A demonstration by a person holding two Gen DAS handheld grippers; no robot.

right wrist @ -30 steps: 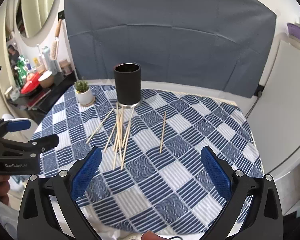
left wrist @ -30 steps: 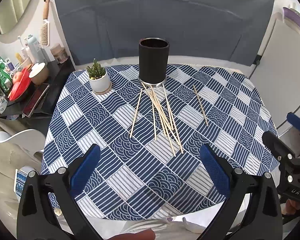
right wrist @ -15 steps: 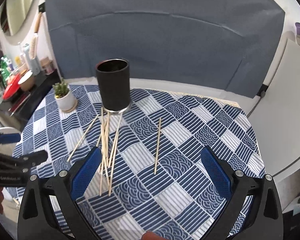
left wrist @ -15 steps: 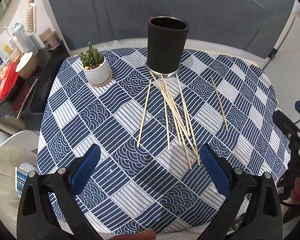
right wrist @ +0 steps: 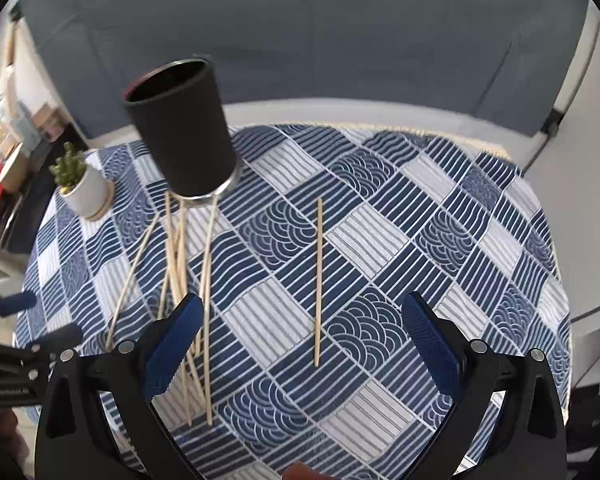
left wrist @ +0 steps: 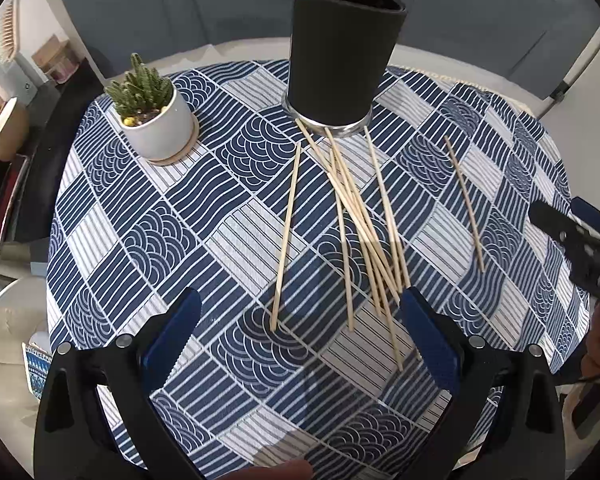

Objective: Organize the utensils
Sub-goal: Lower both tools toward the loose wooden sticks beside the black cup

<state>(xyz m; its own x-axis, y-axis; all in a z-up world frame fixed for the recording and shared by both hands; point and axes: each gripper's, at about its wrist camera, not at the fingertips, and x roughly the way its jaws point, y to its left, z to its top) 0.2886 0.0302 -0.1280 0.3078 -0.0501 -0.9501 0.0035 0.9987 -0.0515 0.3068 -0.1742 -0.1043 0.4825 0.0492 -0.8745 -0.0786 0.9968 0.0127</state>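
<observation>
1. We cannot see into the tall black cylindrical holder with a metal base ring (left wrist: 342, 52); its inside is dark, so what it contains stays unknown.
2. In the right wrist view the blue pad of our right tongs (right wrist: 300, 344) covers the near ends of several thin wooden sticks (left wrist: 360, 216), and where they cross we cannot count them exactly.
3. These sticks lie flat on the desk with a blue and white patterned cloth (left wrist: 140, 240), fanned out from the base of the holder toward us. One separate wooden stick (right wrist: 318, 280) lies alone to the right, apart from the bundle.
4. Our left tongs (left wrist: 300, 334) are spread wide over the near ends of the bundle and hold nothing. The right tongs are also wide apart and empty, with the single stick between the fingers.
5. A small green cactus in a white pot (left wrist: 152, 112) stands left of the holder, apart from the sticks.
6. The clutter on the dark side shelf (left wrist: 40, 152) is cut off at the edge.
</observation>
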